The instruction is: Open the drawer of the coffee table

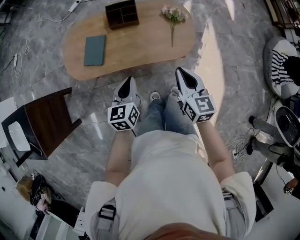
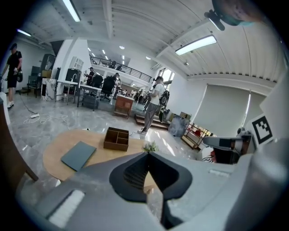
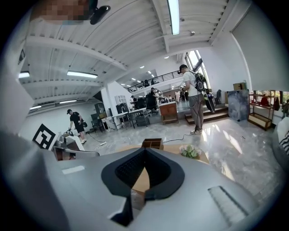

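The oval wooden coffee table [image 1: 140, 51] lies ahead of me on the grey marble floor; its drawer front is hidden under the top from above. On it sit a teal book [image 1: 95, 49], a dark wooden organiser box [image 1: 122, 13] and a small flower sprig [image 1: 174, 16]. My left gripper [image 1: 125, 86] hangs shut just short of the table's near edge, nothing between its jaws. My right gripper [image 1: 185, 78] is shut too, empty, level with that edge. The left gripper view shows the table [image 2: 58, 151], book [image 2: 79, 155] and box [image 2: 116, 138] beyond the closed jaws [image 2: 146, 155]; the right gripper view shows the tabletop [image 3: 141, 180] past its closed jaws [image 3: 145, 151].
A dark wooden side table [image 1: 47, 122] stands at my left. A striped cushion [image 1: 281, 65] and cables [image 1: 241, 143] lie at the right. People [image 2: 153, 103] stand and walk in the open hall behind the table. My legs [image 1: 161, 115] are between the grippers.
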{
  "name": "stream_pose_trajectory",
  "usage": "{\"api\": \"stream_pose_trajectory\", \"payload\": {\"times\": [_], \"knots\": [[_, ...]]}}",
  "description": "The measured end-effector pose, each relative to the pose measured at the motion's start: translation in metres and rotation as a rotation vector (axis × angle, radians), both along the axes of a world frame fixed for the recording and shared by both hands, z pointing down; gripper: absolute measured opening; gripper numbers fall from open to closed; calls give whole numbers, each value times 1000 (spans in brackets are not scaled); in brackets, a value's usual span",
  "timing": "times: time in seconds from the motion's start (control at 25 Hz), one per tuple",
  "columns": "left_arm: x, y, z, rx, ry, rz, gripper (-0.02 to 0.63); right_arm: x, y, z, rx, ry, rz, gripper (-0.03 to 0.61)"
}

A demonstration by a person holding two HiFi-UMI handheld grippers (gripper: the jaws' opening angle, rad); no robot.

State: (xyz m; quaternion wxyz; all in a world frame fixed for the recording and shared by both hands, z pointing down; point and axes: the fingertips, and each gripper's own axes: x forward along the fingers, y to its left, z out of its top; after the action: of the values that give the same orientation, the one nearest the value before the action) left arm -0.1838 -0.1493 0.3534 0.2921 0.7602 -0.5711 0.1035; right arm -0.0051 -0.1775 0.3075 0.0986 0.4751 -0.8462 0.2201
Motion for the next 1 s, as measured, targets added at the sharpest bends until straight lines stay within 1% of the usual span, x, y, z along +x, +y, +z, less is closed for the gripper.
{"api": "stream_pose_trajectory", "payload": {"times": [0.08, 0.24, 0.4, 0.72, 0.84, 0.88, 0.96, 1.0], "knots": [[-2, -2, 18, -18, -2, -1, 2, 7, -6, 18, -19, 7, 7, 2], [-13, -5, 58, -57, -10, -39, 2, 16, -15, 58, -62, 48, 0, 3], [-16, -7, 108, -114, -11, -46, 2, 28, -24, 101, -99, 92, -8, 3], [-25, -6, 211, -219, -18, -83, 5, 62, -32, 195, -187, 153, 25, 15], [-29, -8, 247, -249, -33, -89, 51, 73, -33, 233, -229, 159, 36, 29], [-29, -9, 259, -258, -39, -84, 68, 77, -34, 247, -242, 161, 41, 37], [-30, -12, 286, -280, -51, -68, 80, 85, -36, 273, -268, 165, 61, 49], [-30, -13, 299, -291, -56, -59, 103, 89, -37, 287, -282, 165, 72, 60]]}}
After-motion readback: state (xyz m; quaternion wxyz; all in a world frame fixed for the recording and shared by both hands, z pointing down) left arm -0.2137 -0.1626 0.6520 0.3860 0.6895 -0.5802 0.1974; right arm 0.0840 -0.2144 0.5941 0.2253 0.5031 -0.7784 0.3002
